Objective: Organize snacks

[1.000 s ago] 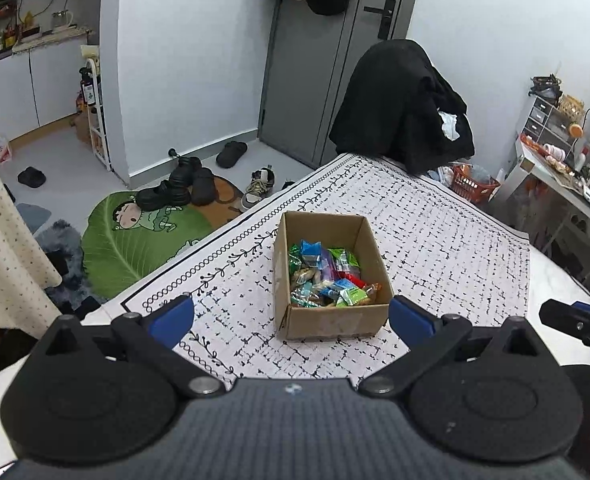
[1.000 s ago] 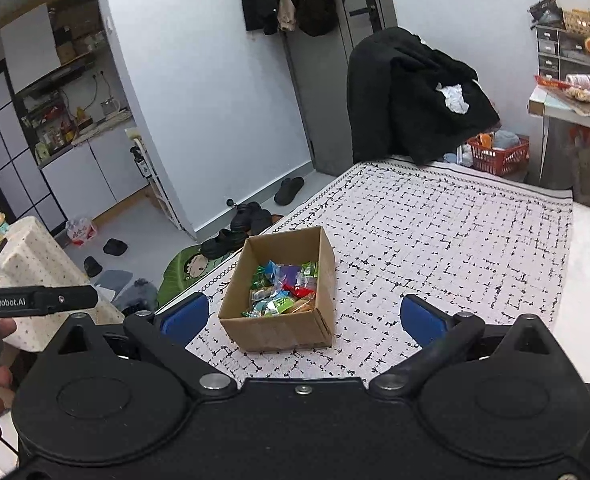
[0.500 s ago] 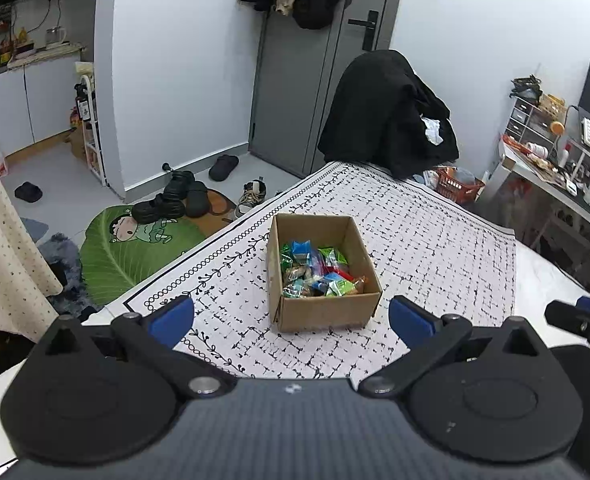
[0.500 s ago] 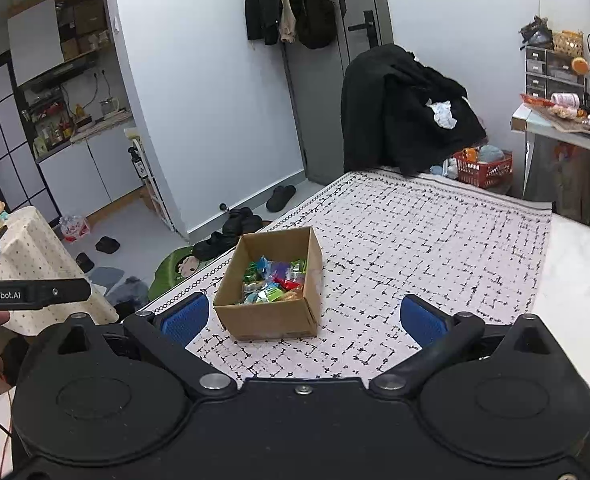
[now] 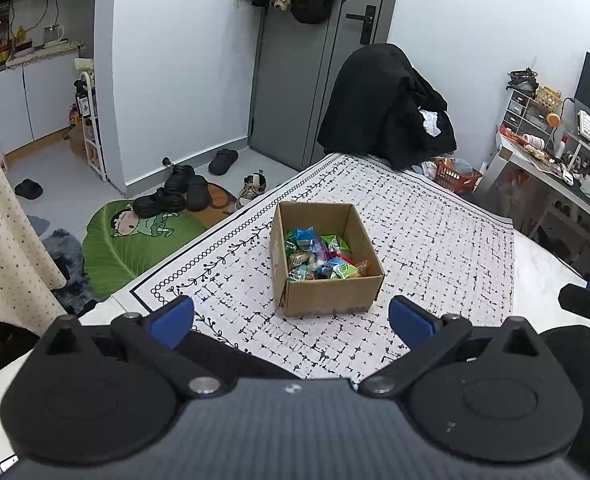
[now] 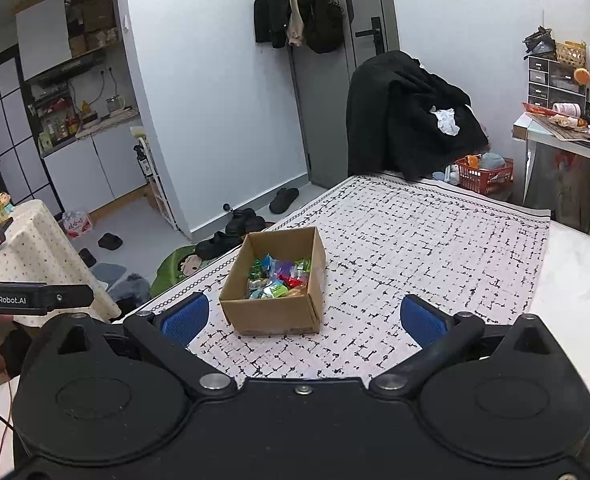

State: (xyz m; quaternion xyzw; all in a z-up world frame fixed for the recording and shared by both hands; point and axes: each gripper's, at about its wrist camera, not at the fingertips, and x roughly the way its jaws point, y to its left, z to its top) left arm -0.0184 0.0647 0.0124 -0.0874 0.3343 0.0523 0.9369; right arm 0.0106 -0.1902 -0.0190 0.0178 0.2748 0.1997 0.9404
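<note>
An open brown cardboard box stands on the patterned tablecloth. It holds several bright wrapped snacks. It also shows in the right wrist view, with the snacks inside. My left gripper is open and empty, held back from the box's near side. My right gripper is open and empty, also short of the box. The right gripper's tip shows at the right edge of the left view. The left gripper's body shows at the left of the right view.
A chair draped with black clothes stands at the table's far end. A cluttered desk is at the right. Shoes and a green leaf mat lie on the floor left. A dotted-cloth side table is near left.
Both grippers have pulled back and risen, so the box looks smaller and farther. Both stay open and empty. The box has not moved.
</note>
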